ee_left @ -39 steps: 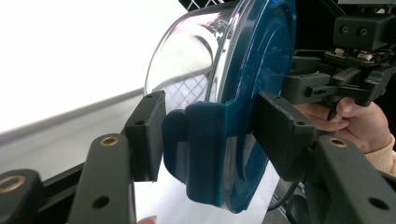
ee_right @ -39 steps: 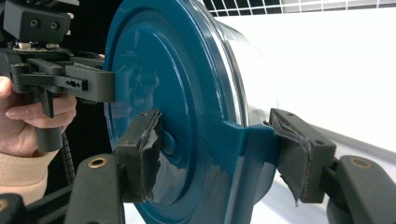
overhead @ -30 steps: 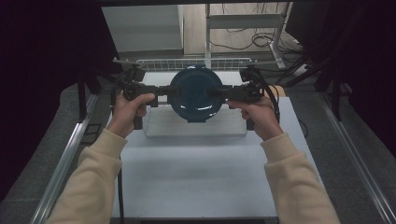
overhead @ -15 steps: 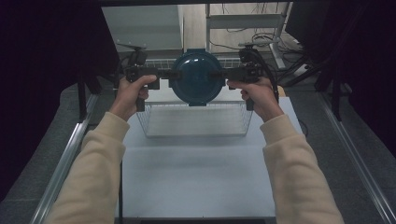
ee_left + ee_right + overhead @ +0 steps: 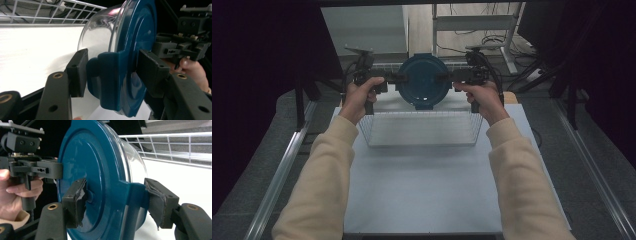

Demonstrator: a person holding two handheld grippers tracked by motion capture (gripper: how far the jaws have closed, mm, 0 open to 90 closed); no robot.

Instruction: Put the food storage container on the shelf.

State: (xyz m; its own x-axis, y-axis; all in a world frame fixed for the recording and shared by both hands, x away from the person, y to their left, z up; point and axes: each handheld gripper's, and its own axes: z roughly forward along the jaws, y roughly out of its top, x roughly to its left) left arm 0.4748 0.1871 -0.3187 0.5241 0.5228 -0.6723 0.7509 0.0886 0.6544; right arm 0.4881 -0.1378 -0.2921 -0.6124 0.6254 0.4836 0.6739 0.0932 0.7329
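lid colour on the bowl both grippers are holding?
Dark teal-blue lid on a clear bowl; clearest in the right gripper view.

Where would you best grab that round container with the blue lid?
By the blue clip tabs on opposite edges of the lid, one from each side. They jut out past the rounded clear bowl, giving flat faces to pinch, as the left gripper and right gripper do here.

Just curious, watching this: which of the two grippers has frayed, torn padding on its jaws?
The right gripper: its pads are ragged where they clamp the blue-lidded container. The left gripper has smooth, intact pads.
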